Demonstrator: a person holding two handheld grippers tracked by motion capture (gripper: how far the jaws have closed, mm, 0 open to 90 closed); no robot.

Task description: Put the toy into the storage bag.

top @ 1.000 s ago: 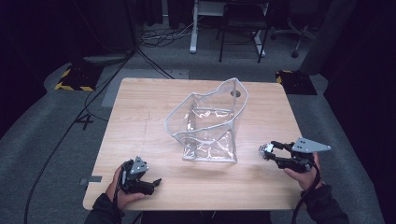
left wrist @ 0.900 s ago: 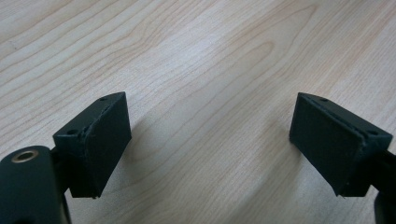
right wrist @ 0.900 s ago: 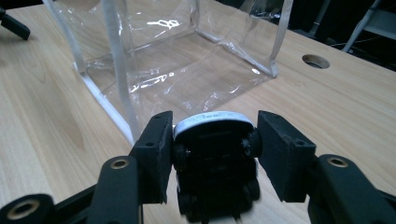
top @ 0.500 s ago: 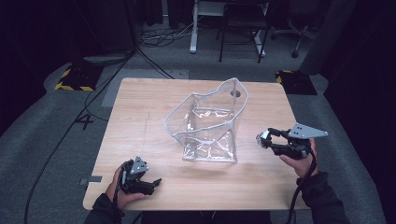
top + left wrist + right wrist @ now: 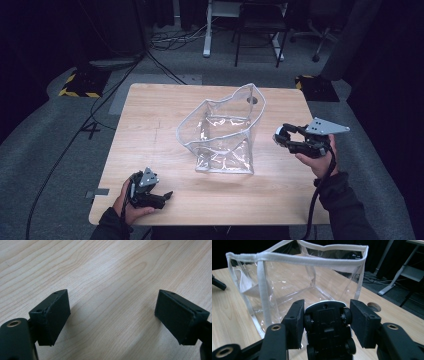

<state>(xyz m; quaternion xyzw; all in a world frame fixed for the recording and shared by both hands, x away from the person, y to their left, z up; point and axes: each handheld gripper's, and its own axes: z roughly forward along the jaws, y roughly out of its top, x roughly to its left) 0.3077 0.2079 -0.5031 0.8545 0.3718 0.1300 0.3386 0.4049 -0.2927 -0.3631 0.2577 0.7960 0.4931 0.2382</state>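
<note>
A clear plastic bag [image 5: 222, 132] with white trim stands open on the wooden table [image 5: 150, 115]; the right gripper view shows the bag [image 5: 287, 277] just ahead of the jaws. My right gripper [image 5: 280, 136] hovers to the bag's right and is shut on a small toy car [image 5: 276, 139]. That car [image 5: 328, 327] sits between the pads with its black underside and wheels towards the camera. My left gripper [image 5: 164, 196] rests near the table's front left corner. In its own view the left gripper [image 5: 112, 315] is open, with bare wood between the jaws.
A round cable hole [image 5: 252, 100] lies in the table behind the bag, also visible as the hole [image 5: 374, 306] in the right gripper view. Desk legs [image 5: 206, 35], a chair [image 5: 257, 30] and floor cables [image 5: 165, 42] stand beyond the far edge.
My right gripper has risen and moved away from the person with the toy car, closer to the bag's upper right side. The left gripper has stayed still.
</note>
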